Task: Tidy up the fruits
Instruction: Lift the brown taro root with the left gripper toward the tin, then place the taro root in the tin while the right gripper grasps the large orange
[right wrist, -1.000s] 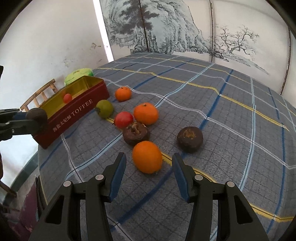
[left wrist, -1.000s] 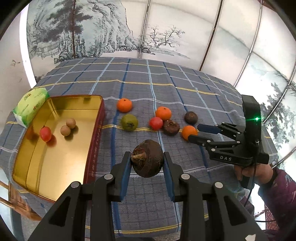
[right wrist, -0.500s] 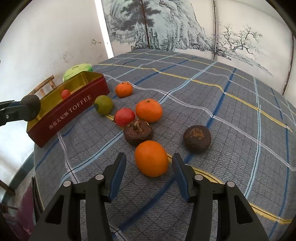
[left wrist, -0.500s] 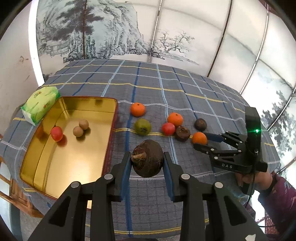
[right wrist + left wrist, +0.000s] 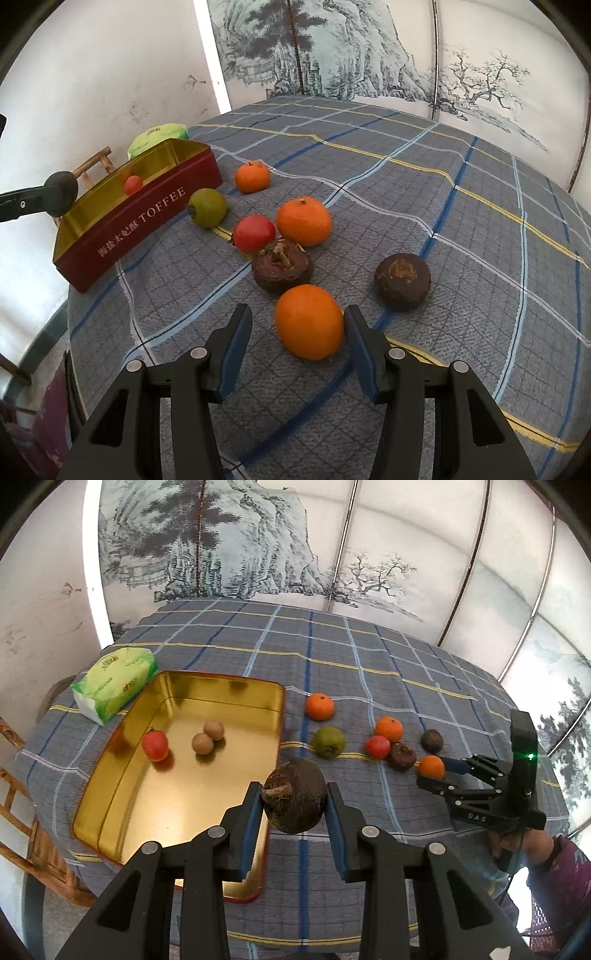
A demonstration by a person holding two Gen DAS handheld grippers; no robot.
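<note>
Done so far: a small red fruit (image 5: pixel 155 744) and two round tan fruits (image 5: pixel 208 737) lay inside the rectangular gold-lined metal tin with dark red outer walls (image 5: pixel 221 686).
In hand: the left gripper (image 5: pixel 294 805) was clamped on a rough dark brown round fruit with a dry stalk stub (image 5: pixel 294 801), held off the cloth just above the tin's near right wall, not yet inside it.
Next in line: the right gripper (image 5: pixel 298 325) straddled a smooth glossy orange fruit (image 5: pixel 308 321) resting on the cloth; its jaws stood apart, one pad at the peel, the other clear of it.
Left to do: on the desk under a grey checked cloth (image 5: pixel 369 646) two more dimpled oranges (image 5: pixel 304 220), a shiny red fruit (image 5: pixel 254 233), a matt green one (image 5: pixel 207 207) and two wrinkled dark brown ones (image 5: pixel 402 280) waited; I judged the job under halfway.
Bystander: a soft green plastic tissue pack (image 5: pixel 114 683) sat just beside the tin's far corner.
</note>
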